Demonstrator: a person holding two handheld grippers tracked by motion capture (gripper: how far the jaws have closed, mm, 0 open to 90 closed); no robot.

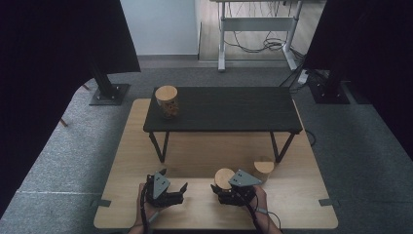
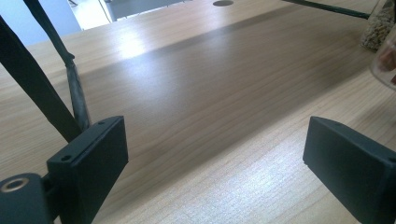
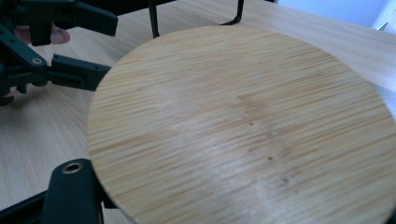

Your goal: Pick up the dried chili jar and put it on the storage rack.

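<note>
1. Wooden table [image 1: 146,146], frame centre; black shelf [image 1: 224,109] stands on it, one bamboo-lidded jar [image 1: 167,101] at its upper-left end.
2. Right gripper [image 1: 228,191] clenched on a lidded jar [image 1: 224,177], lower centre. Another jar [image 1: 263,168] just right of it.
3. Left gripper [image 1: 170,192] released, empty.
4. Advice: lift straight, keep the jar upright, clear the neighbour.
5. No readable labels.

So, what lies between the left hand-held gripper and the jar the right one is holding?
Only bare wooden tabletop between the left hand-held gripper and the jar in the right hand-held gripper, seen in the high view.
</note>
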